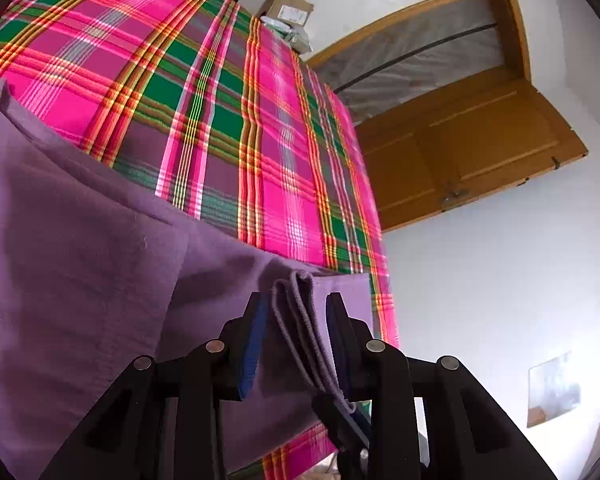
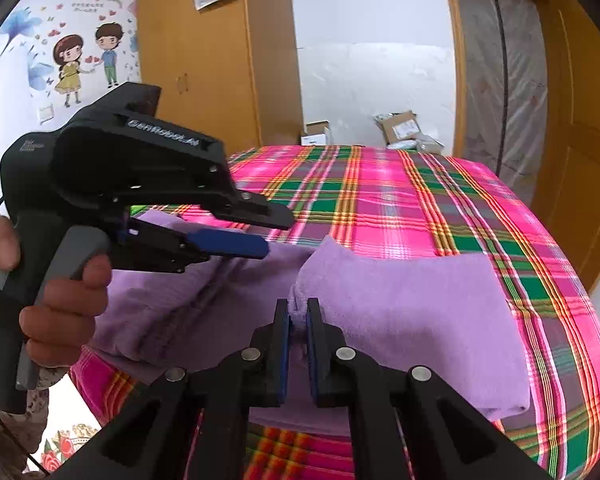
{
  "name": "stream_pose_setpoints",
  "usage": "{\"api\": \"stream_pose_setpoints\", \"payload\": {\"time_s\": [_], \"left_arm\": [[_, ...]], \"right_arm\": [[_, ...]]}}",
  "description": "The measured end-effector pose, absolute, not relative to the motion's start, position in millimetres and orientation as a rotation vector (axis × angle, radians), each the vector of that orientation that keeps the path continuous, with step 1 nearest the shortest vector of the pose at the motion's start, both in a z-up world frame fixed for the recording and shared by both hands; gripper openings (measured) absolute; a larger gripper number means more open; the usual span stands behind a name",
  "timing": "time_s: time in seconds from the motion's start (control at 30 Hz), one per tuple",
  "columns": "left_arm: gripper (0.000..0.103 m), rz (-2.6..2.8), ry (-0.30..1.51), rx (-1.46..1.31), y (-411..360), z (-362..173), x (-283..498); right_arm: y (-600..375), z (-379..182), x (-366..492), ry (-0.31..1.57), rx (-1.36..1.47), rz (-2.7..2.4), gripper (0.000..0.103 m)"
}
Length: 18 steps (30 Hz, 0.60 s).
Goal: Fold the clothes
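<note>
A purple garment point(image 2: 400, 320) is lying across the near part of a bed covered in a pink and green plaid sheet point(image 2: 400, 200), one part folded over into a flat panel on the right. The right gripper point(image 2: 298, 320) is pinching a raised bunch of the purple cloth, its 2 blue-padded fingers point(image 2: 285, 344) nearly together with the fabric squeezed between them. The left gripper point(image 1: 296, 320) is sitting with a folded, corded edge of the same garment running between its fingers point(image 1: 256, 340), which are standing apart and not pressing it. A hand point(image 2: 60, 300) is gripping that left tool's handle. Beyond the bed, cardboard boxes point(image 2: 404, 128) are resting near a white wall, beside a wooden door point(image 2: 580, 128).
</note>
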<state>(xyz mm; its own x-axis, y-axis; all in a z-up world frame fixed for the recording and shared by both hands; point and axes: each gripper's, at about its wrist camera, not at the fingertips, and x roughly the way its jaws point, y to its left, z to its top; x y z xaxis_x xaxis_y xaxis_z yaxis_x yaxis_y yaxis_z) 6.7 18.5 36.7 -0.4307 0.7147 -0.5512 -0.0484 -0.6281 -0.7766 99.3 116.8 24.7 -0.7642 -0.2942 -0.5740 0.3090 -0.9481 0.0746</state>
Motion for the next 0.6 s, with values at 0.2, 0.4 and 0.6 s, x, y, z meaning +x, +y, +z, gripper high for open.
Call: {"api": "stream_pose_setpoints", "payload": {"time_s": [0.2,0.4,0.6], "left_arm": [[0.032,2.109,-0.962,-1.289,17.8,35.4,5.7],[0.032,2.117,-0.955,-1.283,23.2,34.5,3.4],[0.032,2.145,-0.891,-1.244,38.5,40.9,8.4]], "right_arm": [[106.2,11.6,95.3,-0.013,0.926,-2.628,0.008],[103.3,-0.3,105.1,-0.012,0.975,-2.604,0.008],[113.8,4.5,107.8,-0.046,0.975,-2.578,0.015]]}}
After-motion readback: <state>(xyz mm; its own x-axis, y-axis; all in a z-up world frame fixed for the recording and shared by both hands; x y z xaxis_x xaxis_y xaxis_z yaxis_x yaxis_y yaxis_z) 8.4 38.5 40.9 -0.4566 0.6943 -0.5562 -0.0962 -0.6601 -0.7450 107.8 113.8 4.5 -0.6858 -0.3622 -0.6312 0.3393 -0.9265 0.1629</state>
